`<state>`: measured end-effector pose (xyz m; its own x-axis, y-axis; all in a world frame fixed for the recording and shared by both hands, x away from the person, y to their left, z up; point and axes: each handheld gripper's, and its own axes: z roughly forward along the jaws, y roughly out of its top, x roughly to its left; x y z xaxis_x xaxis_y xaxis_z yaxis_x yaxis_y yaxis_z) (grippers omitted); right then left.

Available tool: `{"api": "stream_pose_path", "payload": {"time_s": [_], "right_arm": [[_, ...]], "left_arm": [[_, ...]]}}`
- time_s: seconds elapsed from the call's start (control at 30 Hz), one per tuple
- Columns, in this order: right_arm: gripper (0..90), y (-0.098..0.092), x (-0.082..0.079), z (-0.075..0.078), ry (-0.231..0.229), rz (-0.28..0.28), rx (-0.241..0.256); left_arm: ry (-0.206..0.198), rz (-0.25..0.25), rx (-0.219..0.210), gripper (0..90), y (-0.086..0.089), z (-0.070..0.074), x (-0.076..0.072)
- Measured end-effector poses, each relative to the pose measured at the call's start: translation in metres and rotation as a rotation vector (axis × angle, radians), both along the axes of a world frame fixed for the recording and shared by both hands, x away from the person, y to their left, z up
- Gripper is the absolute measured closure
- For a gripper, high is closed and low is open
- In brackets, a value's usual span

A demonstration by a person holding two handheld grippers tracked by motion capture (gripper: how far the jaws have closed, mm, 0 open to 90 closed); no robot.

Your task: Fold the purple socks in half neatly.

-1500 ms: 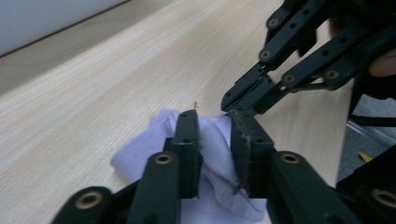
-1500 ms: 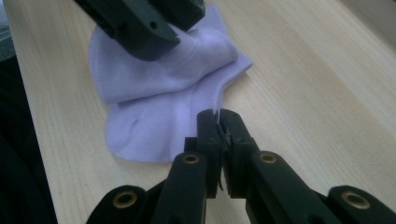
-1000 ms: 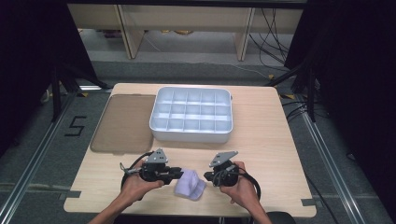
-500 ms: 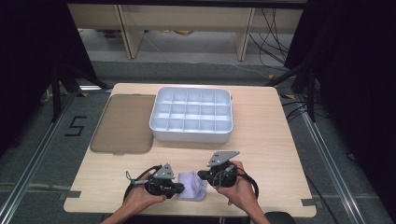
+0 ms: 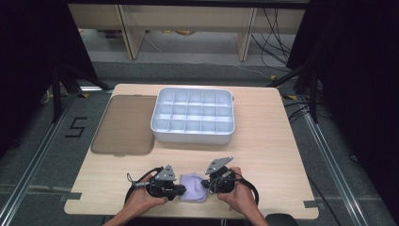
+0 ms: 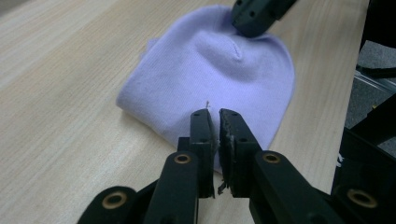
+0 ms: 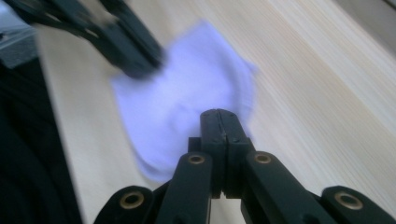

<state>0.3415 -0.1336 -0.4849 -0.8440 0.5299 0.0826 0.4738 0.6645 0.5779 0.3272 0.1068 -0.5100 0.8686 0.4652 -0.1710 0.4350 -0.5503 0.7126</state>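
1. Position: the small lilac knitted beanie point(image 5: 193, 187) lies flat at the table's 6 o'clock edge, between both grippers.
2. The left gripper point(image 6: 214, 122) pinches its brim; its jaws are almost together on the fabric.
3. The right gripper point(image 7: 219, 122), at the beanie's 3 o'clock in the high view, has jaws fully together; whether cloth is inside, I cannot tell.

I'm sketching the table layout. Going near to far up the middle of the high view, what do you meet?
Lilac knit cloth at the near edge between the two grippers, then bare wooden table, then the white compartment tray, then the table's far edge.
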Motion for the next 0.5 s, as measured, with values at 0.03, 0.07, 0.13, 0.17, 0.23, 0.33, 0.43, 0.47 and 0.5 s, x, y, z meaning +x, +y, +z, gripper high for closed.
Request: {"api": "stream_pose_path", "payload": {"time_s": [0.03, 0.07, 0.13, 0.17, 0.23, 0.33, 0.43, 0.47, 0.5], "right_arm": [[90.0, -0.003, 0.003, -0.002, -0.01, 0.008, -0.01], [90.0, -0.004, 0.003, -0.004, 0.004, -0.013, -0.019], [90.0, -0.004, 0.005, -0.007, -0.012, -0.004, -0.008], [90.0, -0.003, 0.003, -0.006, 0.008, -0.013, -0.008], [90.0, -0.003, 0.003, -0.002, -0.004, -0.025, -0.019], [90.0, -0.003, 0.001, 0.01, -0.074, -0.006, 0.022], [90.0, -0.002, -0.003, 0.022, -0.094, 0.004, 0.05], [90.0, 0.0, -0.004, 0.022, -0.088, 0.006, 0.063], [90.0, 0.002, -0.005, 0.022, -0.088, 0.013, 0.074]], "left_arm": [[-0.002, -0.001, 0.001, 83.0, 0.0, 0.0, 0.0], [-0.002, 0.0, 0.002, 82.9, 0.0, 0.0, 0.0], [-0.002, -0.001, 0.003, 82.7, 0.0, 0.0, 0.0], [-0.001, 0.0, 0.001, 82.3, 0.0, 0.0, 0.0], [-0.006, 0.002, 0.002, 80.9, 0.0, 0.001, 0.0], [-0.015, 0.026, -0.03, 79.0, -0.001, 0.007, 0.001], [-0.061, 0.045, -0.048, 79.5, -0.001, 0.015, 0.011], [-0.057, 0.052, -0.048, 79.7, -0.002, 0.016, 0.015], [-0.064, 0.053, -0.044, 79.8, -0.003, 0.016, 0.02]]}}
